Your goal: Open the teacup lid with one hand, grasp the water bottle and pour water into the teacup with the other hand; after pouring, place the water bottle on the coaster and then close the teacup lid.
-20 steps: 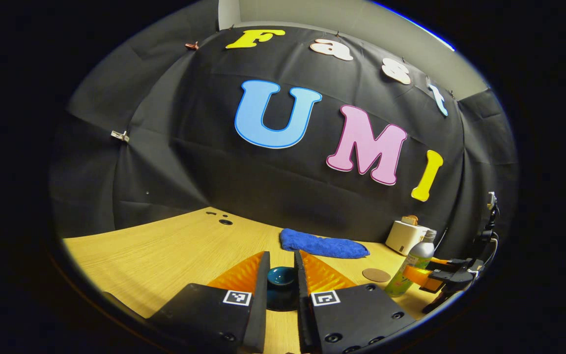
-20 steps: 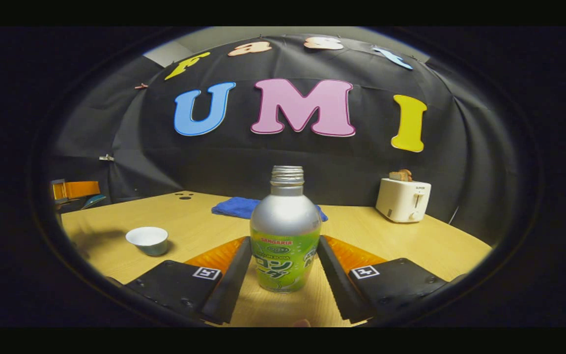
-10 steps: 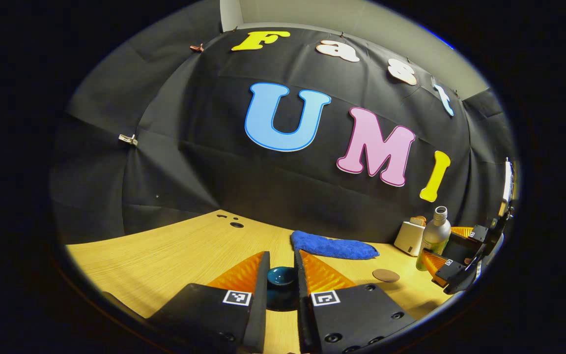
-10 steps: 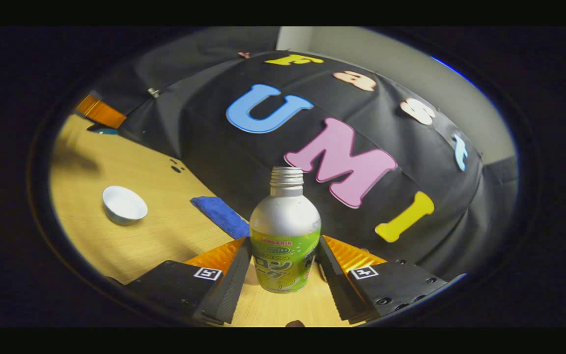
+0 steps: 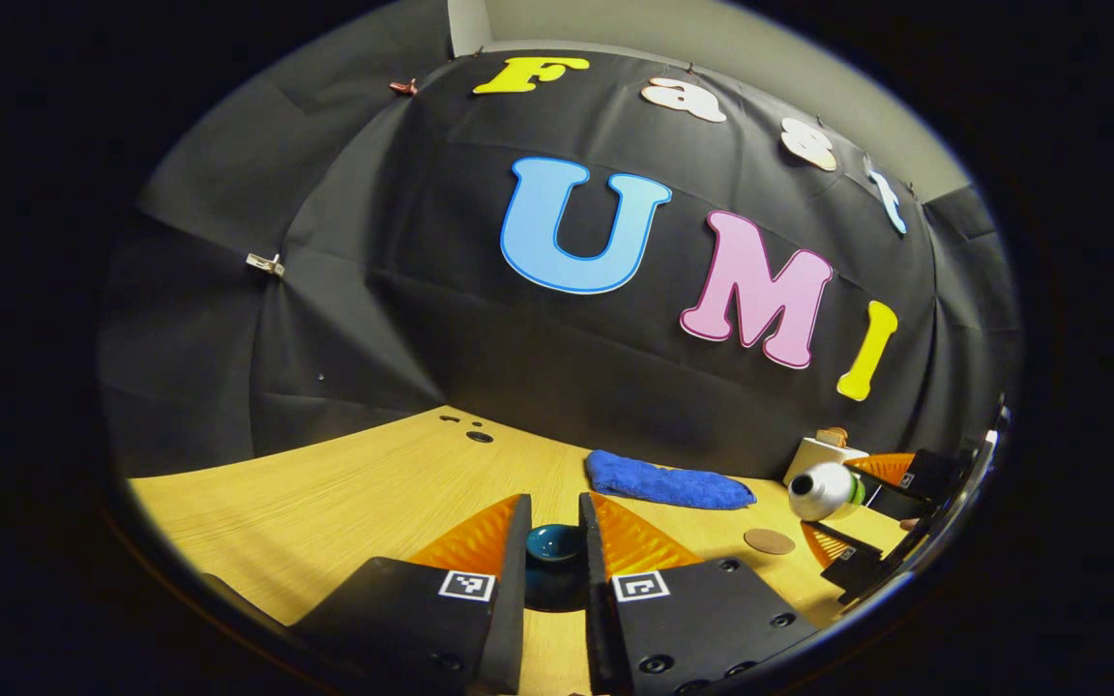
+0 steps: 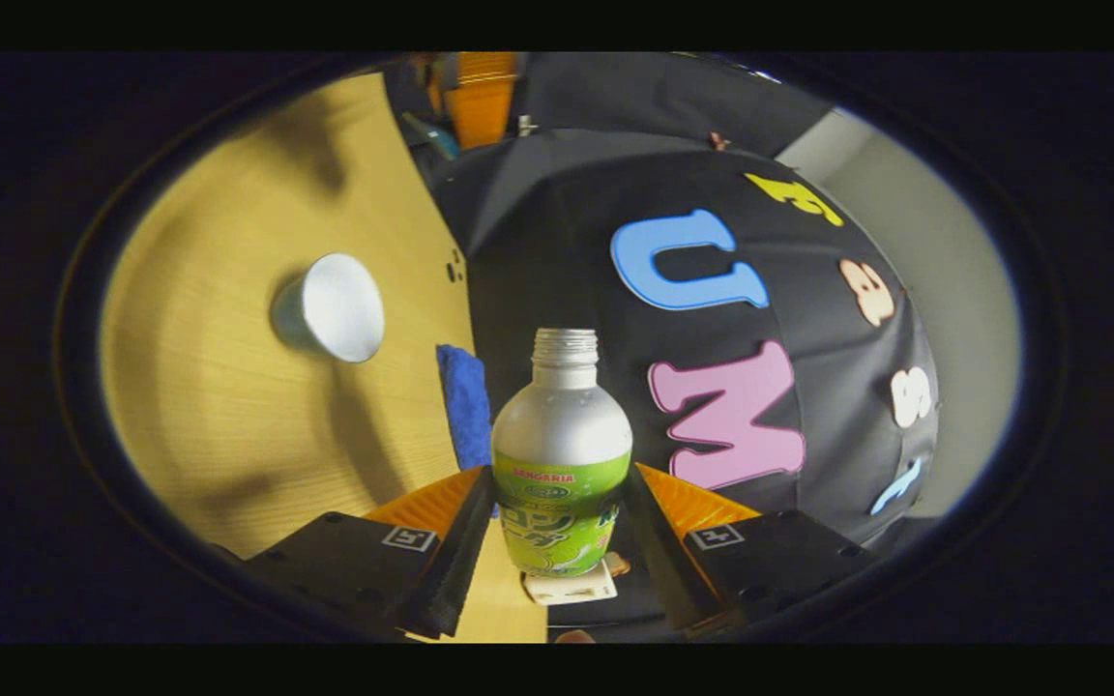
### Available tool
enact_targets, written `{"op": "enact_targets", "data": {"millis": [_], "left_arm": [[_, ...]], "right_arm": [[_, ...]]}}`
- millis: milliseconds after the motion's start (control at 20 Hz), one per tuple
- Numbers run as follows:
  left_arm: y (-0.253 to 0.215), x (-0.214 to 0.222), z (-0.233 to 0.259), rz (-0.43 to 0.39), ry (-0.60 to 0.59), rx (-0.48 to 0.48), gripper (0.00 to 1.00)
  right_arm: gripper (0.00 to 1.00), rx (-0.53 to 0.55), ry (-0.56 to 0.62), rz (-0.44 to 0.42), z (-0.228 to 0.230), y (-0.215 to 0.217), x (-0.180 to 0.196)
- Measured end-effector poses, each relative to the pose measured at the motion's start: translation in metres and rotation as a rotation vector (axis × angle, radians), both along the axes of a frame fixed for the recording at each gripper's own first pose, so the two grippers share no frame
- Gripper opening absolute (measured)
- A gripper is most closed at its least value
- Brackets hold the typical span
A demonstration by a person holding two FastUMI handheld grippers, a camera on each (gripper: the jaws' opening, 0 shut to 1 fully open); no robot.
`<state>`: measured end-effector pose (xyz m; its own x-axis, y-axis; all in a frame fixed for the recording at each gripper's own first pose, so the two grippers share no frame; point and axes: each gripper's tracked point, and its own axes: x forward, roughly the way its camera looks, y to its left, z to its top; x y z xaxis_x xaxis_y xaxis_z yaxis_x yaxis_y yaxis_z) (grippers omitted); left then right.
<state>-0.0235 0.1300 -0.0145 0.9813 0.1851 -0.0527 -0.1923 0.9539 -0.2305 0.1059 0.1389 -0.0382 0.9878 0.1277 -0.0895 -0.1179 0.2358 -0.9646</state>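
Now the pour is in hand, and across the wide wooden table (image 6: 228, 425) I judge I should bring the bottle's open mouth over the small white-lined teacup (image 6: 330, 307), off to one side, before tipping further, then tilt slowly so the stream lands inside. My right gripper (image 6: 557, 541) has its jaws clamped on the green-labelled silver metal water bottle (image 6: 562, 454), tipped onto its side above the table. My left gripper (image 5: 554, 570) has its jaws nearly together, pinching the small dark teal teacup lid (image 5: 554, 546) above the table.
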Motion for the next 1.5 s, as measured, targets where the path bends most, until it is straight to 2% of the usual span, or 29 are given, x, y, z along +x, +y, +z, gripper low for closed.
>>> {"op": "enact_targets", "data": {"millis": [250, 600, 700, 750, 800, 1500], "left_arm": [[0.002, 0.0, 0.001, 0.001, -0.002, 0.004, 0.3], [0.002, -0.001, -0.001, -0.003, 0.005, -0.006, 0.3], [0.001, -0.001, -0.001, -0.004, 0.004, -0.006, 0.3], [0.001, 0.0, -0.001, -0.005, 0.004, -0.006, 0.3], [0.001, 0.0, -0.001, -0.006, 0.005, -0.007, 0.3], [0.005, 0.0, -0.004, -0.002, 0.014, -0.016, 0.3]], "right_arm": [[0.79, -0.143, 0.061, 0.019, -0.019, 0.004, 0.006], [0.79, -0.317, 0.04, 0.057, -0.019, 0.009, 0.008], [0.79, -0.344, 0.04, 0.068, -0.021, 0.012, 0.009], [0.83, -0.356, 0.037, 0.073, -0.02, 0.015, 0.01], [0.79, -0.371, 0.032, 0.078, -0.019, 0.016, 0.01], [0.79, -0.516, 0.001, 0.117, -0.013, 0.022, 0.014]]}}
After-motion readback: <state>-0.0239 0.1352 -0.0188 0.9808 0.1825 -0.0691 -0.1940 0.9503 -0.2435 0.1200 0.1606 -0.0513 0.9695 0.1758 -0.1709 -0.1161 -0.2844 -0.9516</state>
